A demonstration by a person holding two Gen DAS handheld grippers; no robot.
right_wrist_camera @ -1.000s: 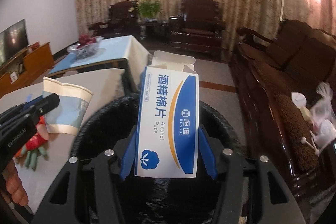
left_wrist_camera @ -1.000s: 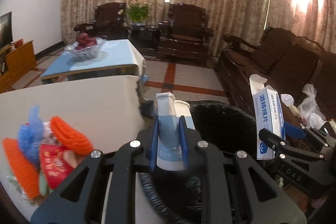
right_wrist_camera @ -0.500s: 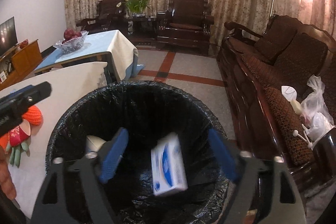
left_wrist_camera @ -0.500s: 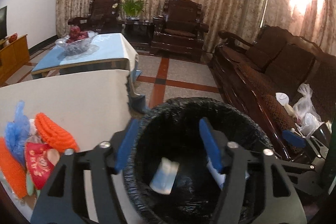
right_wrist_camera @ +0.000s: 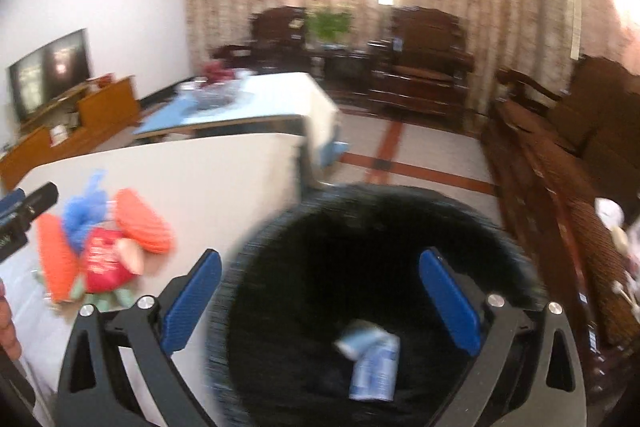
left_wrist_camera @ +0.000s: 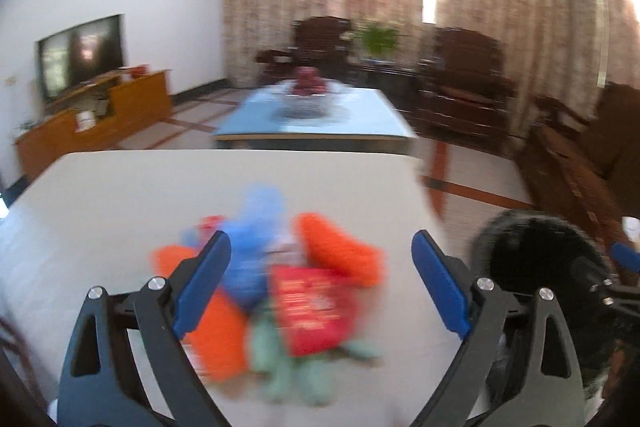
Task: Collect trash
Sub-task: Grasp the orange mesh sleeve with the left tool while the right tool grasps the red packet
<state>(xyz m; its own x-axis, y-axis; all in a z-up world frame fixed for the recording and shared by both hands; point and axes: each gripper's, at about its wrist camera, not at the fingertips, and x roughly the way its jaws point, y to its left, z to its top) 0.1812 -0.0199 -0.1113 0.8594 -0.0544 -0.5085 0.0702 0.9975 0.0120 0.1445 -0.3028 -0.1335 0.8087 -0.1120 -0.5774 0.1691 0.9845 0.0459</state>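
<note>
My left gripper (left_wrist_camera: 320, 283) is open and empty above a blurred pile on the white table (left_wrist_camera: 120, 195): orange mesh pieces (left_wrist_camera: 340, 251), a blue net (left_wrist_camera: 256, 251) and a red packet (left_wrist_camera: 316, 307). My right gripper (right_wrist_camera: 320, 299) is open and empty over the black-lined bin (right_wrist_camera: 360, 227). The paper cup (right_wrist_camera: 356, 337) and the white and blue box (right_wrist_camera: 374, 375) lie at the bin's bottom. The bin (left_wrist_camera: 532, 259) stands off the table's right edge. The pile also shows at the left in the right wrist view (right_wrist_camera: 100, 247).
A second table (left_wrist_camera: 320, 115) with a blue cloth and a fruit bowl (left_wrist_camera: 306, 89) stands behind. Dark wooden armchairs (left_wrist_camera: 460, 79) and a sofa (right_wrist_camera: 560, 147) line the back and right. A TV (left_wrist_camera: 80, 55) on a wooden cabinet is at the left.
Both grippers opened and dropped the cup and the box into the bin. My left gripper has since swung left over the pile; the right has turned a little left.
</note>
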